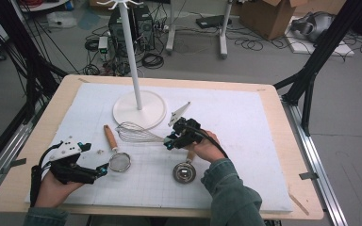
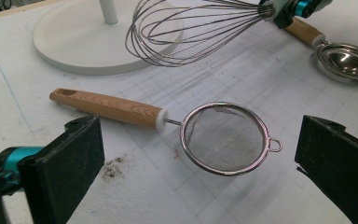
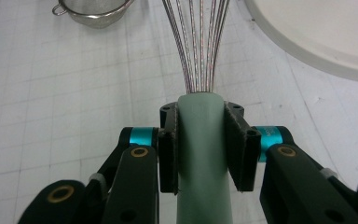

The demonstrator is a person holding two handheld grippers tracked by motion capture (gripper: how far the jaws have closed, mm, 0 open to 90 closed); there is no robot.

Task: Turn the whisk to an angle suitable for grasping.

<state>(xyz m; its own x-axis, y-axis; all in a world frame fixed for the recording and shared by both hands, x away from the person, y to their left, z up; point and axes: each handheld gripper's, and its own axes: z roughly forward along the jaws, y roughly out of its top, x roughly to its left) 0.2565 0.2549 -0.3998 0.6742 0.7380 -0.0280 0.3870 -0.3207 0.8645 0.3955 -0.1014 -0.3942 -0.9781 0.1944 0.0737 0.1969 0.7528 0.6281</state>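
My right gripper (image 1: 172,141) is shut on the pale green handle of a wire whisk (image 3: 200,140); both pads press its sides. The whisk's wire head (image 1: 134,133) points left over the white mat, just in front of the white stand base (image 1: 139,108). A small mesh strainer (image 1: 119,161) with a wooden handle lies on the mat, and in the left gripper view the strainer (image 2: 223,137) sits between and beyond my open jaws. My left gripper (image 1: 104,169) rests low at the front left, open, its tips just left of the strainer bowl.
A white pole stand (image 1: 133,52) rises from its round base at the mat's middle back. A steel scoop (image 1: 184,172) with a wooden handle lies beside my right hand. Dark crumbs (image 2: 112,168) dot the mat near the left jaw. The wooden table edge (image 1: 42,127) frames the mat.
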